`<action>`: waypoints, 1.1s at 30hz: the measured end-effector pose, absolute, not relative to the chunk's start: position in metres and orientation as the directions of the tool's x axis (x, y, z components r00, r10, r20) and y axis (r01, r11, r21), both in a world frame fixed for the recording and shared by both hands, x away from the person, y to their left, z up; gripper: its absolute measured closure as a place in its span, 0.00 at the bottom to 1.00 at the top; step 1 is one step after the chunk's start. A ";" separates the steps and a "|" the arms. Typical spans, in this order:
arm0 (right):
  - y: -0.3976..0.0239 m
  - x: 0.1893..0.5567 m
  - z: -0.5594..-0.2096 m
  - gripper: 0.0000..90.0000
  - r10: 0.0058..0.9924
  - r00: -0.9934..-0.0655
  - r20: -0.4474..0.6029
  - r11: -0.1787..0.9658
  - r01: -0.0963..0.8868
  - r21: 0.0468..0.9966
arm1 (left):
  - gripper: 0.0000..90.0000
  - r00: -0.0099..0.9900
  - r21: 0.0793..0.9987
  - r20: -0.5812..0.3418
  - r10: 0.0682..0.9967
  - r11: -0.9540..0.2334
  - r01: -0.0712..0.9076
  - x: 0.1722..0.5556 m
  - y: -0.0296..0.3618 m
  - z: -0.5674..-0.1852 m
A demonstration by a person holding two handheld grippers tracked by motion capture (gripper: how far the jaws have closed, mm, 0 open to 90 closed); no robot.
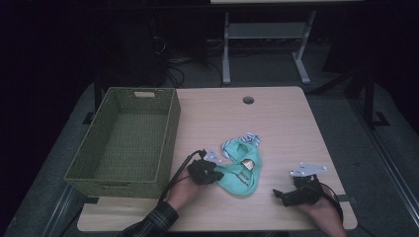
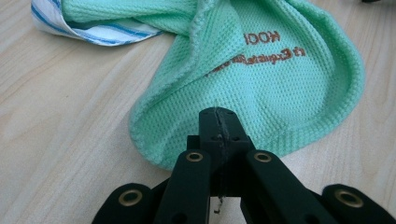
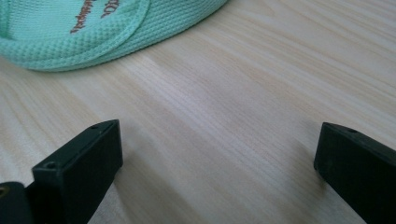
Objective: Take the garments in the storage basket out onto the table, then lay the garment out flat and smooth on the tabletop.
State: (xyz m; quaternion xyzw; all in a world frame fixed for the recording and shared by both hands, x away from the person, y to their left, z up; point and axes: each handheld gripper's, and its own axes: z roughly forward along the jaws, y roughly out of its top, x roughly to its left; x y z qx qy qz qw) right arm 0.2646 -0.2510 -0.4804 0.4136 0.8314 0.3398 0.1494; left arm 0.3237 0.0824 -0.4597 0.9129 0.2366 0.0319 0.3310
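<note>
Below us lies the pale wood-grain table (image 1: 286,123) with a round cable hole near its far edge, the largest thing we work on. On its left part stands the olive-green woven rectangular basket (image 1: 170,128), nothing showing inside it. Right of the basket, near the table's middle and towards our side, the mint-green waffle-weave cloth (image 1: 237,177) with brown embroidered lettering lies crumpled on the wood, and a white cloth with blue stripes (image 1: 244,140) peeks out from under its far edge. Our left gripper (image 1: 217,175) sits at the green cloth's left edge; in the left gripper view its jaws are pressed together on a fold of that cloth (image 2: 261,93), with the fabric bunched around the tips. Our right gripper (image 1: 277,193) rests low over bare wood, well to the right of the cloth, and its jaws stand wide apart with nothing between them.
</note>
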 end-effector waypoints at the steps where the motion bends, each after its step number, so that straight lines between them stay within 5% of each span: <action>1: -0.251 0.265 -0.479 0.01 0.792 -0.610 0.034 0.424 0.588 0.688 | 1.00 0.886 0.620 -0.098 0.454 -0.669 0.411 0.323 0.082 -0.460; 17: -0.243 0.290 -0.451 0.08 0.773 -0.629 0.084 0.393 0.578 0.715 | 1.00 0.885 0.616 -0.105 0.454 -0.669 0.416 0.324 0.083 -0.459; 33: -0.237 0.328 -0.430 0.50 0.756 -0.647 0.101 0.368 0.547 0.752 | 1.00 0.881 0.617 -0.110 0.459 -0.663 0.423 0.324 0.082 -0.460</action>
